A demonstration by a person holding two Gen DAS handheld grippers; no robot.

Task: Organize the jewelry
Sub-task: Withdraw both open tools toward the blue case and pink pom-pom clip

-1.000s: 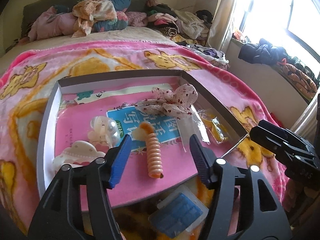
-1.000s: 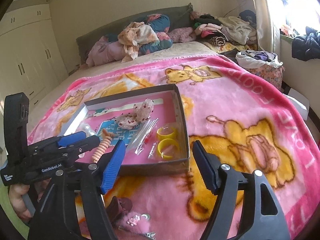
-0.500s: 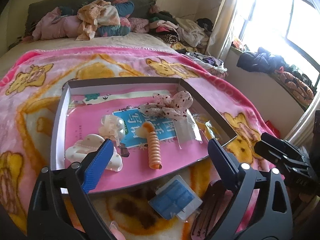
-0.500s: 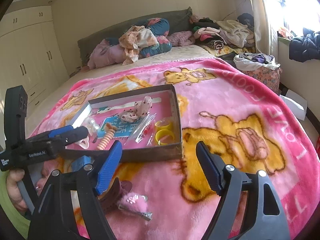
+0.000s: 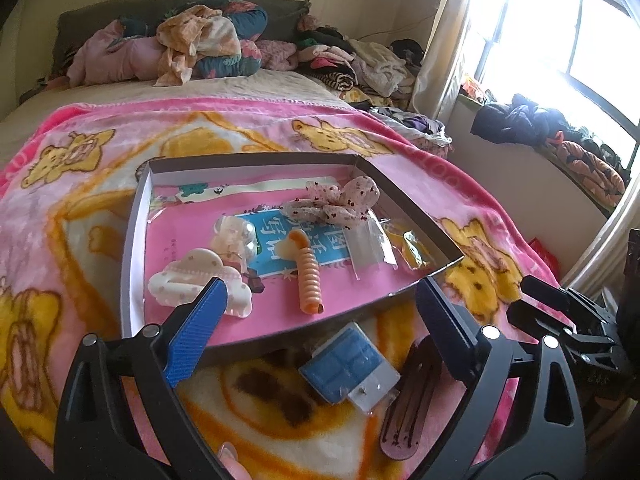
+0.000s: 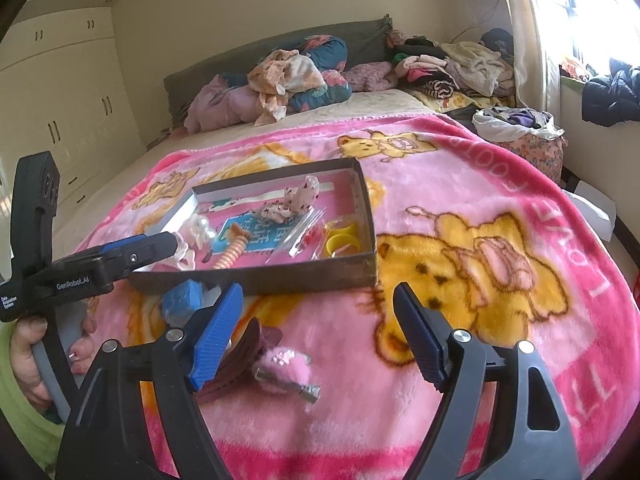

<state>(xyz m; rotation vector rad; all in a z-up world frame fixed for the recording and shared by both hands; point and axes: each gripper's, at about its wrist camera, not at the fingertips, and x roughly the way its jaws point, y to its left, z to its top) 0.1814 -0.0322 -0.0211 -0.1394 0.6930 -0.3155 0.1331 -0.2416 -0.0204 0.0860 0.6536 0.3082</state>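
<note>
A shallow grey box (image 5: pixel 132 240) (image 6: pixel 280 280) lies on the pink blanket. In it are a white claw clip (image 5: pixel 188 280), a clear pearl clip (image 5: pixel 234 236), an orange spiral hair tie (image 5: pixel 308 280), a spotted fabric bow (image 5: pixel 340 200) and yellow rings (image 6: pixel 340 240). In front of the box lie a blue card packet (image 5: pixel 344 364) (image 6: pixel 184 300), a brown hair clip (image 5: pixel 408 396) (image 6: pixel 240 356) and a pink fluffy clip (image 6: pixel 284 368). My left gripper (image 5: pixel 320 328) is open and empty above the packet. My right gripper (image 6: pixel 316 336) is open and empty above the fluffy clip.
The pink bear blanket (image 6: pixel 460 240) covers the bed. Piles of clothes (image 5: pixel 200 48) lie at the headboard. A window (image 5: pixel 560 40) and a clothes bag (image 6: pixel 520 132) are on the right. White wardrobes (image 6: pixel 60 100) stand at the left.
Both grippers have pulled back from the box toward the near edge of the bed. My left gripper has opened wider. The packet and brown clip now show fully.
</note>
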